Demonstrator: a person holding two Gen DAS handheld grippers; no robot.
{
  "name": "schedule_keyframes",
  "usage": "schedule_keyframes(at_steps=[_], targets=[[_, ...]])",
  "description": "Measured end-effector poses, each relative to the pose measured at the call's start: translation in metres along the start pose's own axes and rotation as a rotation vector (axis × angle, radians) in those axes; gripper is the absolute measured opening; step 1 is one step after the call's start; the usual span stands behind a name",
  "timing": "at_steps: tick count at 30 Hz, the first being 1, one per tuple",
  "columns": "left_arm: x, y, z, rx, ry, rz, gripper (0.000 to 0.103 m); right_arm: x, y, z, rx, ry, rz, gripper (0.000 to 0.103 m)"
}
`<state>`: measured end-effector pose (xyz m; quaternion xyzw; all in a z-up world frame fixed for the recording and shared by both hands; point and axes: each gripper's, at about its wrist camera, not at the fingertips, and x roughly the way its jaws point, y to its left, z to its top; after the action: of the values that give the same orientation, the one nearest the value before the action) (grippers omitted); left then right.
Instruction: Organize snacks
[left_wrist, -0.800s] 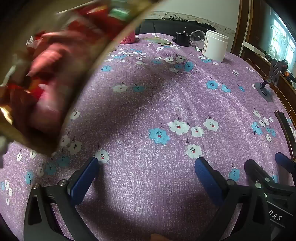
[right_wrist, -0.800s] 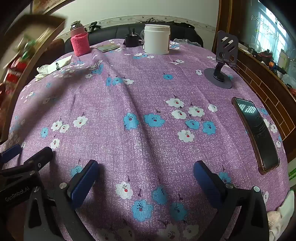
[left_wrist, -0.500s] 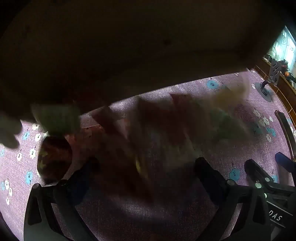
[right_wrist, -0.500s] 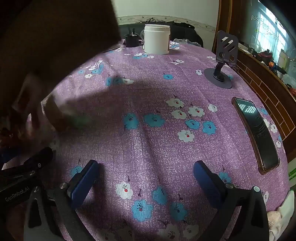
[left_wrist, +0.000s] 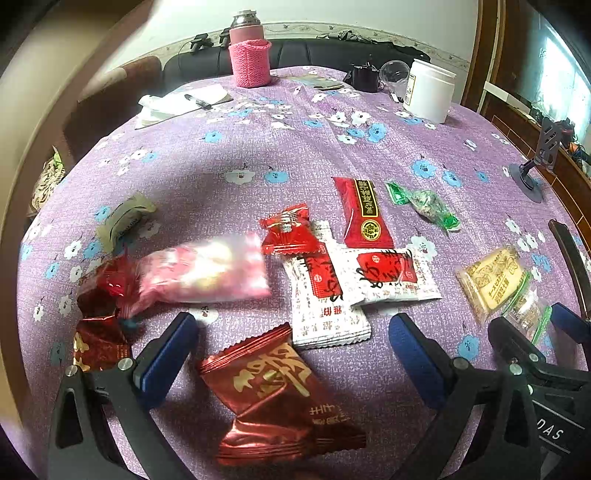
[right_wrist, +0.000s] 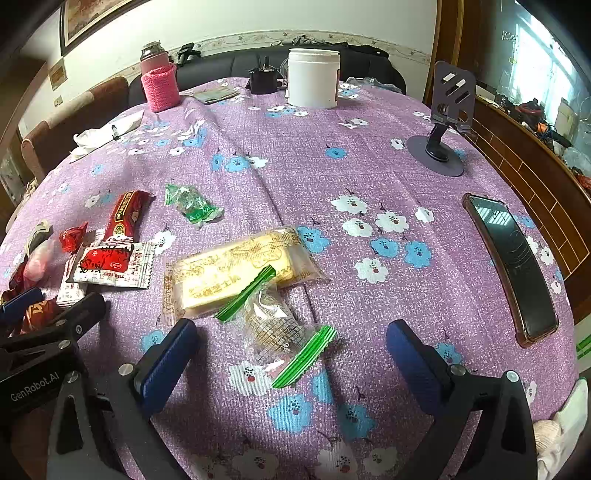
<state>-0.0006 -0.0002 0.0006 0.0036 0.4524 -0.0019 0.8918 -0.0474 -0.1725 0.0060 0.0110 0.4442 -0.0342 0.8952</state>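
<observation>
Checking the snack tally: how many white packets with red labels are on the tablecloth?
2. The lengthwise white packet lies centre; the sideways white packet overlaps its right edge. Others could be hidden.

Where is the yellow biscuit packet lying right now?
In the right wrist view the yellow biscuit packet lies flat on the purple tablecloth, left of centre, its near edge under the green-striped clear packet.

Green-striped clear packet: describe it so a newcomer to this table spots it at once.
On the purple floral tablecloth, look just ahead of the right gripper. The green-striped clear packet lies there, its far end overlapping the yellow biscuit pack. Only it has see-through film with bright green striped ends and a brown lattice snack inside.
</observation>
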Motion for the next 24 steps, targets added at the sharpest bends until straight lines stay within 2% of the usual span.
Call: schedule_keyframes(at_steps=[24], targets=[[-0.0006,-0.0017,-0.0009,0.0,0.001,0.0,0.103,-0.0003,0.0004,0.0,0.0,0.0,0.0,0.102]])
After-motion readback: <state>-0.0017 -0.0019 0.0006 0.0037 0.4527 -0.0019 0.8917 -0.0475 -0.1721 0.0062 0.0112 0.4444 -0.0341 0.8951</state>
